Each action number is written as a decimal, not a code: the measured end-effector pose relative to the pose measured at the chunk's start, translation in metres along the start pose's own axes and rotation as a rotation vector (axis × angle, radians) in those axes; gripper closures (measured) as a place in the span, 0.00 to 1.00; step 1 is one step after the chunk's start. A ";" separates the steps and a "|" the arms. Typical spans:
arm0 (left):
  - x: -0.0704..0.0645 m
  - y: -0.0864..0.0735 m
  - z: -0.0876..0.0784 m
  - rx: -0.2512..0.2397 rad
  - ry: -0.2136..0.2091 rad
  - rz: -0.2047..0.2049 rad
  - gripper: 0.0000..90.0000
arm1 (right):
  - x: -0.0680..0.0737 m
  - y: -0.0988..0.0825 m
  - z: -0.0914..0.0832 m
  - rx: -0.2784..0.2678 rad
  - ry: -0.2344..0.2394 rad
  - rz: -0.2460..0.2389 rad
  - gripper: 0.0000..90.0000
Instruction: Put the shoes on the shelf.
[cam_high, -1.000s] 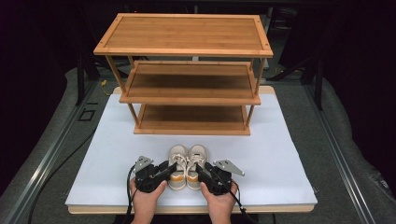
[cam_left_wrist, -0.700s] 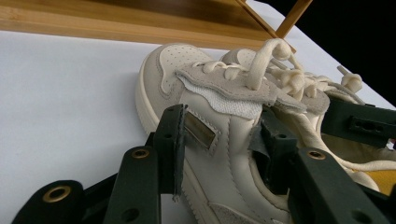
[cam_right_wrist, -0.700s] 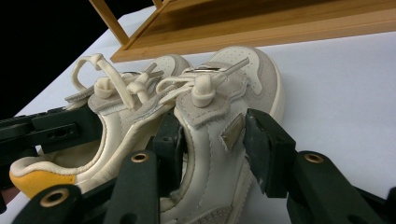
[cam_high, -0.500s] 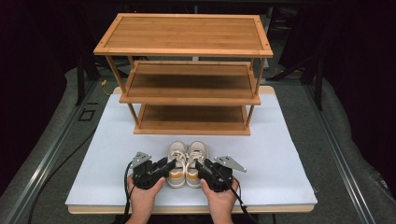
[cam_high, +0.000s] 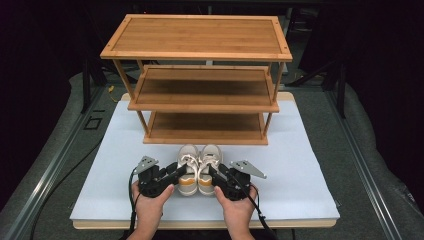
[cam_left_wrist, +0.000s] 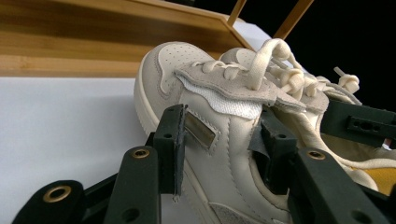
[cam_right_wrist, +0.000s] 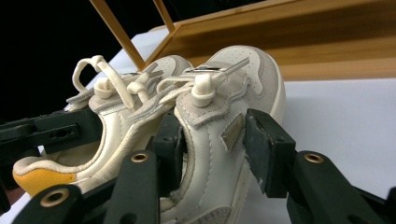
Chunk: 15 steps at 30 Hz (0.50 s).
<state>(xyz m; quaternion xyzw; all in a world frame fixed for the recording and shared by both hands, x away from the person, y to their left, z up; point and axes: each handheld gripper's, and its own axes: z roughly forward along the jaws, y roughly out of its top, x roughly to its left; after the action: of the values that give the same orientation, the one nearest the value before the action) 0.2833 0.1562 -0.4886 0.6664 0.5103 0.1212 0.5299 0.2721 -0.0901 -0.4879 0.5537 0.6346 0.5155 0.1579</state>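
The two cream shoes stand side by side on the white mat (cam_high: 300, 165), just before the wooden rack (cam_high: 200, 80). The left gripper (cam_high: 172, 174) clamps the left shoe (cam_high: 187, 167) wall; the right gripper (cam_high: 216, 175) clamps the right shoe (cam_high: 208, 165).

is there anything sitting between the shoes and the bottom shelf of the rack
Nothing visible. The pair of shoes stands toes toward the wooden rack, with bare white table between them and the empty bottom shelf.
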 end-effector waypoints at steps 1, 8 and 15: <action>-0.002 0.005 -0.001 -0.003 -0.001 0.010 0.65 | 0.002 0.004 -0.002 -0.007 0.000 -0.003 0.65; -0.006 0.016 -0.006 -0.012 -0.005 0.019 0.65 | 0.006 0.015 -0.007 -0.014 0.002 -0.010 0.65; -0.010 0.027 -0.009 -0.012 -0.005 0.026 0.65 | 0.009 0.025 -0.012 -0.016 0.002 -0.015 0.65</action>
<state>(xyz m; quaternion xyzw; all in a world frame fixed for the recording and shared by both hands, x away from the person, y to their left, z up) 0.2870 0.1556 -0.4590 0.6700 0.4998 0.1293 0.5334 0.2735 -0.0914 -0.4589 0.5473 0.6345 0.5201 0.1656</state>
